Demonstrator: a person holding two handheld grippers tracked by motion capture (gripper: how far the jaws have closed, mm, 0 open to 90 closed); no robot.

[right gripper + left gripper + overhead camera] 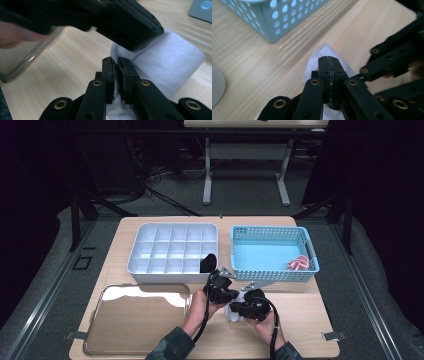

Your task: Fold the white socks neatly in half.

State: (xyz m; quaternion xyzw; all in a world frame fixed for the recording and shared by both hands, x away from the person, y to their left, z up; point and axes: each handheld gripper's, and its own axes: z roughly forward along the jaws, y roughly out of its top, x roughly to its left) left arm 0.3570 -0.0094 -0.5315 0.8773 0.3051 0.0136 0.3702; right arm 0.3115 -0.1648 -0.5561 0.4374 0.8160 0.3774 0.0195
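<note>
A white sock (234, 314) lies bunched on the wooden table near its front edge, between my two grippers. My left gripper (328, 60) has its jaws pressed together over the white sock (322, 51), with fabric caught along the seam. My right gripper (117, 61) is shut on a fold of the white sock (170, 67), white cloth showing between its pads. In the high view the left gripper (226, 296) comes at the sock from the left and the right gripper (239, 310) from the right, nearly touching. The left gripper's black body crosses the top of the right gripper view.
A white compartment tray (150, 240) stands at the back left with a black sock (208, 262) in its near right cell. A blue basket (272, 275) at the back right holds a pink item (299, 263). A clear lid (135, 320) lies front left.
</note>
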